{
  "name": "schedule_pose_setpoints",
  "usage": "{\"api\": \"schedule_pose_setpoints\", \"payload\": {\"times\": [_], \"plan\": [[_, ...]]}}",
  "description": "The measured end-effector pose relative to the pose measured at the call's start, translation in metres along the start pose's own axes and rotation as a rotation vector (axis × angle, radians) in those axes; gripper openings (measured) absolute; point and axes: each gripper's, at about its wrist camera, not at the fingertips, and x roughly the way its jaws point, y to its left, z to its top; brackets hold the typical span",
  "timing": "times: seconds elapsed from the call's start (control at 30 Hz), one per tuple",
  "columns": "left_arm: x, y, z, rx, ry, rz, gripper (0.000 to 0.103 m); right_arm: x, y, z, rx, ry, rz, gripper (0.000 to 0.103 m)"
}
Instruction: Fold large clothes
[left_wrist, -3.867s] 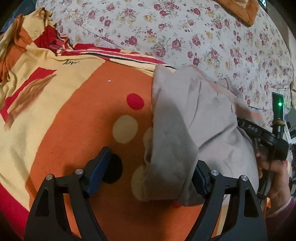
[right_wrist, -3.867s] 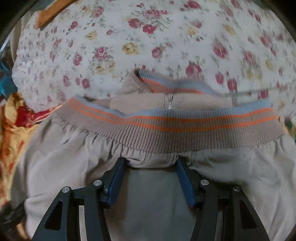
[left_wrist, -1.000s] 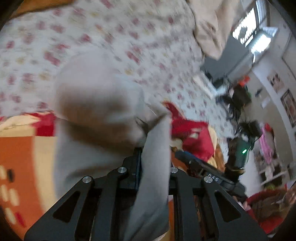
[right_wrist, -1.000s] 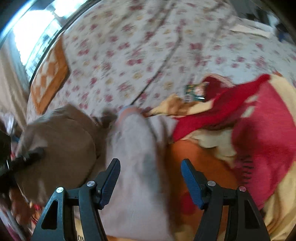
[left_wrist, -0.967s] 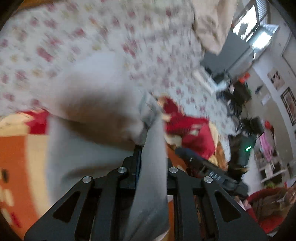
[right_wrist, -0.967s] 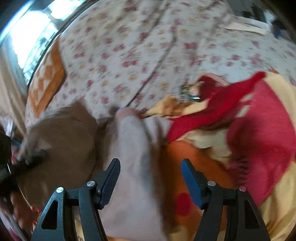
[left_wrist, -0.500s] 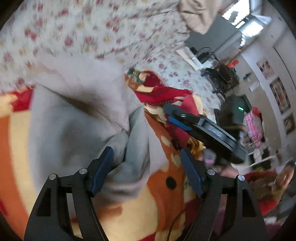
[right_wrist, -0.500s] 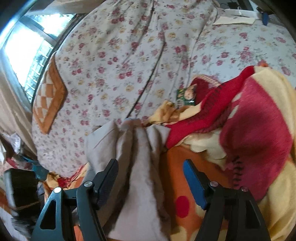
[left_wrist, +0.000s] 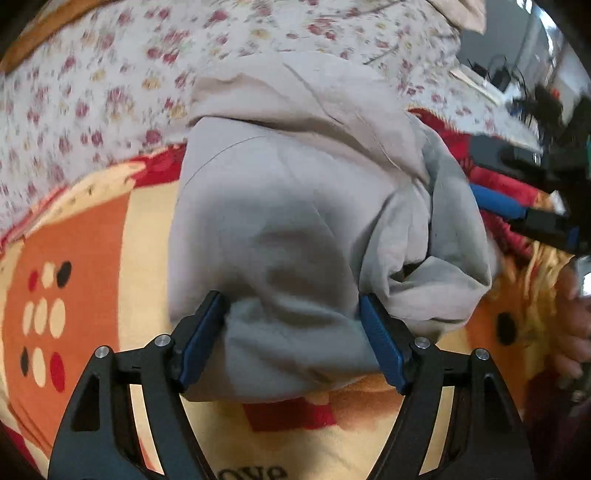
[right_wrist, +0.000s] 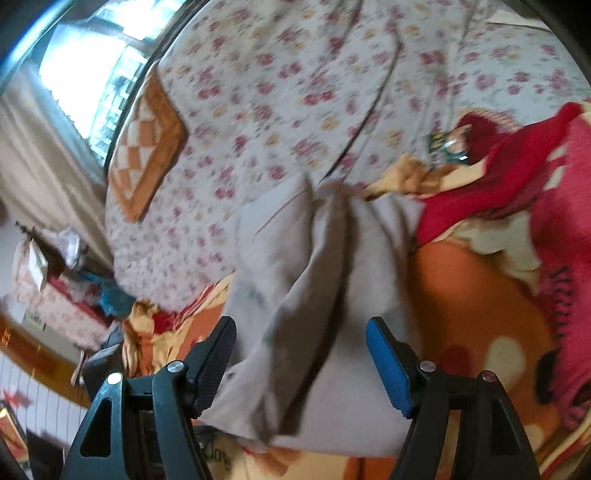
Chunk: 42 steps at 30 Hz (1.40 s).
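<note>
**Garment bundled on blanket, both grippers spread**

Garment (left_wrist: 295, 221), a beige-grey piece of clothing, lies in a loose folded bundle on the blanket (left_wrist: 92, 258), which is orange, cream and red with dots. Its far edge reaches toward the floral sheet (left_wrist: 110, 74) that covers the bed beyond.

Left gripper (left_wrist: 291, 339) has its jaws spread wide. The near end of the bundle sits between the blue pads (left_wrist: 201, 341), but the pads are not pressed into it; whether they touch the cloth at the sides cannot be told. In the left wrist view, the right gripper's blue-padded fingers show at the right edge, beside the bundle, with the person's hand (left_wrist: 570, 317) below them.

Right gripper (right_wrist: 301, 360) is likewise spread, with the garment (right_wrist: 314, 295) lying between and ahead of its pads (right_wrist: 388, 363), creased into long ridges that run away from the camera. The blanket (right_wrist: 480, 295) rises in red folds to the right. An orange checked cushion (right_wrist: 147, 147) rests on the sheet (right_wrist: 295, 74) to the left, near a bright window (right_wrist: 85, 74). Both views are partly blurred.
</note>
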Motion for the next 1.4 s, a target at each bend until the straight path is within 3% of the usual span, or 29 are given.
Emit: {"api": "schedule_pose_setpoints", "payload": {"times": [0.07, 0.2, 0.3, 0.37, 0.43, 0.53, 0.67, 0.83, 0.87, 0.93, 1.07, 1.13, 1.27, 1.4], "plan": [[-0.002, -0.002, -0.002, 0.012, -0.010, 0.009, 0.077, 0.008, 0.008, -0.006, -0.024, 0.029, 0.002, 0.075], [-0.017, 0.018, -0.003, -0.040, -0.012, -0.075, 0.077, 0.024, 0.030, -0.018, -0.072, 0.081, 0.030, 0.076], [-0.023, 0.026, -0.007, -0.076, -0.010, -0.095, 0.077, 0.040, 0.044, -0.023, -0.116, 0.092, -0.003, 0.072], [-0.031, 0.028, -0.010, -0.088, -0.003, -0.101, 0.077, 0.056, 0.050, -0.027, -0.179, 0.115, -0.069, 0.027], [-0.043, 0.034, -0.010, -0.106, 0.005, -0.134, 0.077, 0.063, 0.050, -0.031, -0.211, 0.118, -0.142, 0.012], [-0.064, 0.047, -0.006, -0.137, -0.048, -0.138, 0.077, 0.032, 0.047, -0.024, -0.232, 0.049, -0.145, 0.007], [-0.060, 0.059, 0.002, -0.206, -0.082, -0.113, 0.077, 0.001, 0.033, -0.015, -0.234, 0.005, -0.208, 0.005], [0.006, 0.044, -0.005, -0.231, 0.119, -0.148, 0.077, 0.025, 0.013, -0.028, -0.225, 0.090, -0.356, 0.005], [0.011, 0.043, -0.008, -0.243, 0.120, -0.158, 0.079, 0.023, 0.010, -0.028, -0.220, 0.093, -0.357, 0.005], [0.008, 0.036, -0.012, -0.211, 0.066, -0.128, 0.080, 0.020, 0.008, -0.028, -0.220, 0.104, -0.365, 0.005], [0.002, 0.036, -0.009, -0.195, 0.072, -0.133, 0.080, 0.026, 0.006, -0.029, -0.214, 0.121, -0.379, 0.005], [-0.009, 0.040, -0.005, -0.206, 0.038, -0.138, 0.080, 0.021, 0.006, -0.027, -0.189, 0.110, -0.353, 0.005], [-0.026, 0.045, 0.010, -0.216, -0.057, -0.092, 0.080, -0.003, 0.007, -0.019, -0.099, 0.032, -0.300, 0.021], [-0.012, 0.046, 0.030, -0.226, -0.050, -0.057, 0.080, -0.010, 0.030, -0.006, -0.174, -0.026, -0.336, 0.027]]}}
